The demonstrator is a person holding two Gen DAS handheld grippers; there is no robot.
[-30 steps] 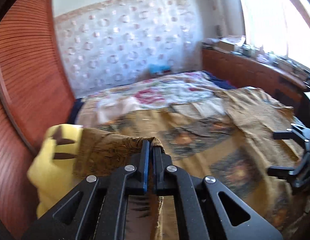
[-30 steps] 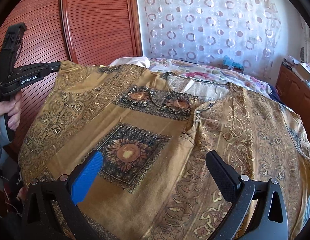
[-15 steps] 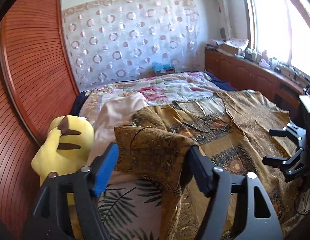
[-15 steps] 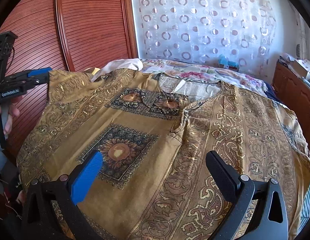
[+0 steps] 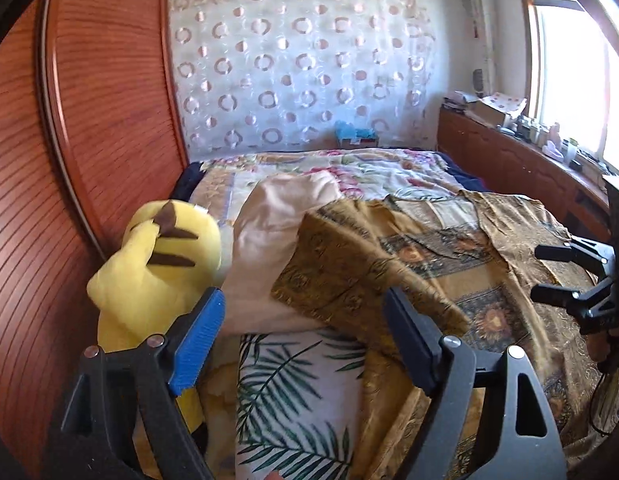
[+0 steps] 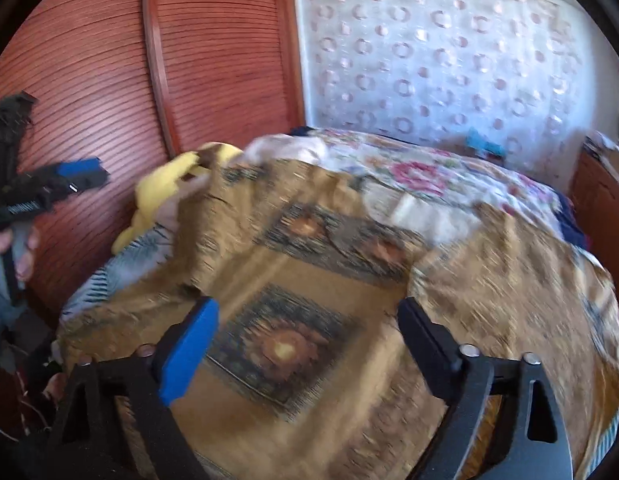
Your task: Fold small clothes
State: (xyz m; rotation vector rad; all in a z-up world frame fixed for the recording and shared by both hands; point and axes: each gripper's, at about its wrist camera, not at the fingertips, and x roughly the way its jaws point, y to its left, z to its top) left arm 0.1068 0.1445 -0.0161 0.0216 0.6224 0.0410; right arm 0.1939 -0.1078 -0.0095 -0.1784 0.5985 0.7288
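A gold patterned shirt (image 5: pixel 449 264) lies spread on the bed, its left sleeve (image 5: pixel 341 272) lying loose over a cream cloth. It also shows in the right wrist view (image 6: pixel 309 304), blurred. My left gripper (image 5: pixel 301 332) is open and empty, just short of the sleeve, above a leaf-print sheet. My right gripper (image 6: pixel 305 332) is open and empty above the shirt's lower front. The left gripper shows in the right wrist view (image 6: pixel 69 180) at far left, and the right gripper in the left wrist view (image 5: pixel 565 272) at far right.
A yellow plush toy (image 5: pixel 157 264) sits at the bed's left edge by the red slatted wardrobe (image 5: pixel 89 120). A cream cloth (image 5: pixel 269 232) and floral bedding (image 5: pixel 369 168) lie behind the shirt. A wooden cabinet (image 5: pixel 529 168) with clutter runs under the window at right.
My left gripper opened and let go of the sleeve, which dropped onto the bed, then drew back. My right gripper stayed open and swung, blurring its view.
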